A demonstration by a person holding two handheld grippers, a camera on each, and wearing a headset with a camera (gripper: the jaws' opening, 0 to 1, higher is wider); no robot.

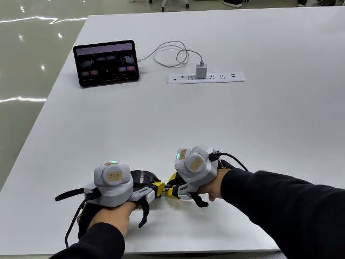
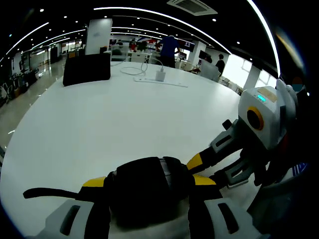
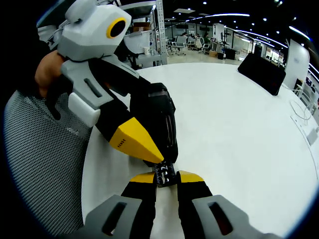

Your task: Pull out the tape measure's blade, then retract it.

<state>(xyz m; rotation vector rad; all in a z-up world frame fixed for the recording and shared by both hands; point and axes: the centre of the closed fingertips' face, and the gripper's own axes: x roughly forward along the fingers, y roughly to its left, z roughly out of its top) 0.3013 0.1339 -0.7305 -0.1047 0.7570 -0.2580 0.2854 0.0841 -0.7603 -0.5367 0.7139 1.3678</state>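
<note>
Right gripper view: right gripper (image 3: 166, 178) pinches blade tip (image 3: 165, 173) at 6 o'clock; left gripper (image 2: 149, 181) clamps tape measure (image 3: 162, 114); pull-out looks barely begun, retraction pending.

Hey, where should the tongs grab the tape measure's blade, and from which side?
Pinch the blade by its short tip, the part that sticks out of the tape measure, coming from the side opposite the left tongs holding it. The right tongs sit there.
</note>
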